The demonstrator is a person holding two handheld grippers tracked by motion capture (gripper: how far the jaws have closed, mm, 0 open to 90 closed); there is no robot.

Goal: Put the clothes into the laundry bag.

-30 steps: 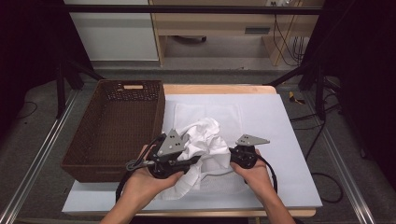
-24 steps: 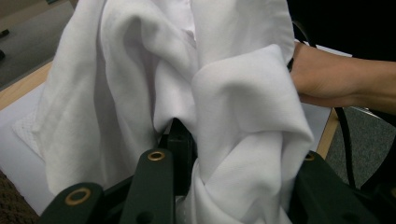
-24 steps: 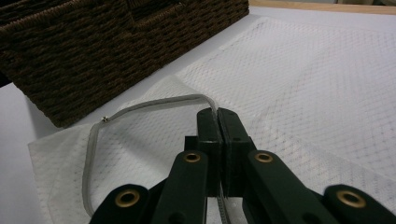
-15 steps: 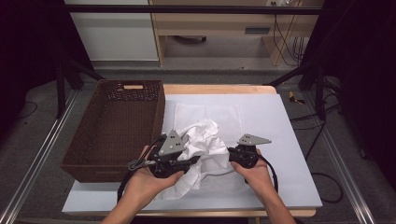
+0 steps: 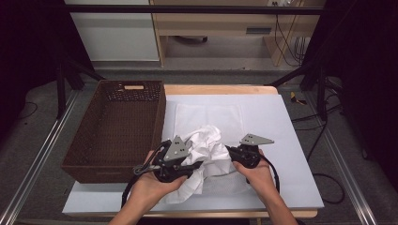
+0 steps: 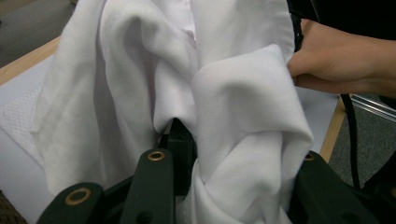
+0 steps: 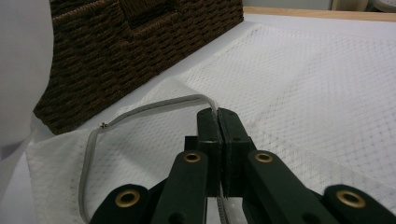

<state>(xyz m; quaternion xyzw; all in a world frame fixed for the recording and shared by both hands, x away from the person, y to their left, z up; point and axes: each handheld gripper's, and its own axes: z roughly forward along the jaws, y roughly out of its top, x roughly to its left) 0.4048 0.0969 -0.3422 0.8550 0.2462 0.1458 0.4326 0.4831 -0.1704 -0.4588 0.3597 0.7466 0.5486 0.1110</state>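
Note:
A crumpled white cloth (image 5: 209, 145) lies bunched at the middle of the table between both grippers. My left gripper (image 5: 199, 164) is on its left side; in the left gripper view the cloth (image 6: 233, 107) drapes over the jaws, and the left gripper (image 6: 181, 140) is shut on its folds. At the bundle's right side, my right gripper (image 5: 230, 150) holds on. In the right gripper view, the right gripper (image 7: 218, 119) is shut on a thin grey cord (image 7: 140, 109) that loops off to the left over a flat white textured sheet (image 7: 303, 84).
A brown wicker basket (image 5: 117, 126) stands at the left, its wall (image 7: 121, 56) close to the right gripper. The textured sheet (image 5: 209, 115) lies flat on a pale blue mat (image 5: 281, 122). The other hand (image 6: 336, 60) shows behind the cloth.
Both grippers keep their hold. The right one has drifted slightly to the right, and the cloth bundle has barely shifted.

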